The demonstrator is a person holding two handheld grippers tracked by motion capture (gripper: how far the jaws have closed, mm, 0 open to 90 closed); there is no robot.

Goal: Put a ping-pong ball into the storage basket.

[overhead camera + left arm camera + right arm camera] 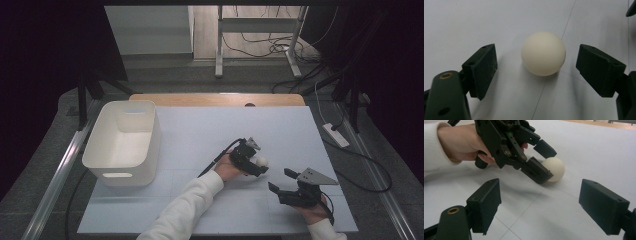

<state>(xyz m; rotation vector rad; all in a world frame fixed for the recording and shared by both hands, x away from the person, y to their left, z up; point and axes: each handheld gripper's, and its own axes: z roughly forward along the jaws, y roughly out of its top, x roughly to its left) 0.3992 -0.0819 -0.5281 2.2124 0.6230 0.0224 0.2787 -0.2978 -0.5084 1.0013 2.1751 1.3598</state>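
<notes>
A small white ball (260, 161) rests on the white table sheet (200, 135), right of centre. My left gripper (258, 163) is open around it: in the left gripper view the ball (543, 53) sits between the two pads with a gap on each side. My right gripper (281, 181) stands open to the right and nearer the front edge, with nothing between its fingers. From the right gripper view I see the left gripper (543, 161) straddling the ball (554, 168), with a hand (464, 142) behind it.
A white plastic bin (123, 141) stands at the left of the table, with nothing visible inside. Cables run over the floor beyond the table's right side. A table frame (260, 35) stands on the floor at the back.
</notes>
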